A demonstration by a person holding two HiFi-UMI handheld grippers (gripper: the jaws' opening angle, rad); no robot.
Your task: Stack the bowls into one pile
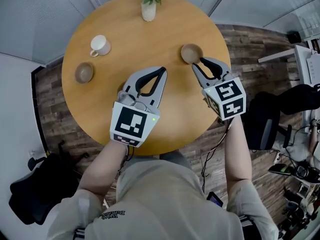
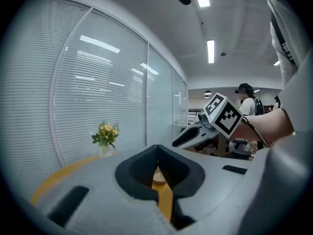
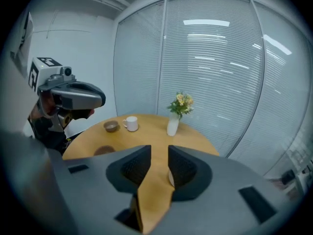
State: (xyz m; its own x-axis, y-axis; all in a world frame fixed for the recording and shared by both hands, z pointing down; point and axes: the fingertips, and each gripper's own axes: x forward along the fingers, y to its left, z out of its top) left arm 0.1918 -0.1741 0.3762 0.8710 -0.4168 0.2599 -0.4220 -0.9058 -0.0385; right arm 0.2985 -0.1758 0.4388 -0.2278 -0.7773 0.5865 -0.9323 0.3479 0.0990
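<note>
Beside bowl (image 1: 190, 52), right gripper (image 1: 197, 63) jaws apart, left gripper (image 1: 163, 69) jaws together

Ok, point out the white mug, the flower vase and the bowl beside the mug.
white mug (image 1: 100, 45), head view, on its open top.
flower vase (image 1: 148, 11), head view, on its white body.
bowl beside the mug (image 1: 84, 72), head view, on its inside.

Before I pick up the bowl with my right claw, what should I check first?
1. Right claw open: ok.
2. Right bowl rim between its jaws: not ok, only its edge peeks past one jaw.
3. Left claw shut: ok.
4. Left bowl uncovered for stacking: ok.
5. Mug and vase off the path between the bowls: likely ok.
</note>
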